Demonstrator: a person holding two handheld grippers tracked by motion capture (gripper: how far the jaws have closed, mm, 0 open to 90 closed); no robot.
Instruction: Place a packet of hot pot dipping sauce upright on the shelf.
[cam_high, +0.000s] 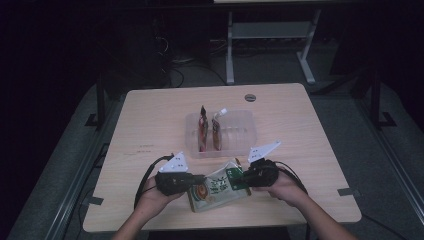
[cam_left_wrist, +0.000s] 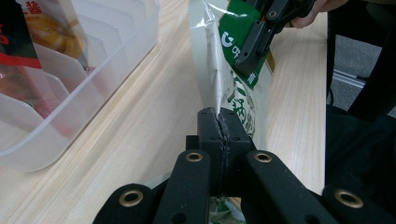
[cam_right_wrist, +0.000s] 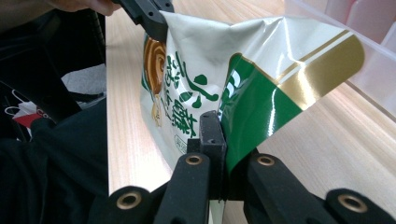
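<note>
A white, green and gold snack pouch (cam_high: 217, 189) is held just above the table's front edge between both grippers. My left gripper (cam_high: 199, 179) is shut on the pouch's left edge; in the left gripper view its jaws pinch the pouch (cam_left_wrist: 243, 100) edge-on. My right gripper (cam_high: 239, 179) is shut on the pouch's green right end, and the right gripper view shows the pouch (cam_right_wrist: 210, 70) spread wide in front of the jaws. The other hand's gripper (cam_right_wrist: 147, 14) clamps its far corner there.
A clear plastic bin with dividers (cam_high: 239, 131) stands just behind the pouch, with two red-brown packets (cam_high: 203, 131) upright in it. Its wall (cam_left_wrist: 100, 70) is close on the left of the left gripper. A round grey cap (cam_high: 250, 97) sits near the table's far edge.
</note>
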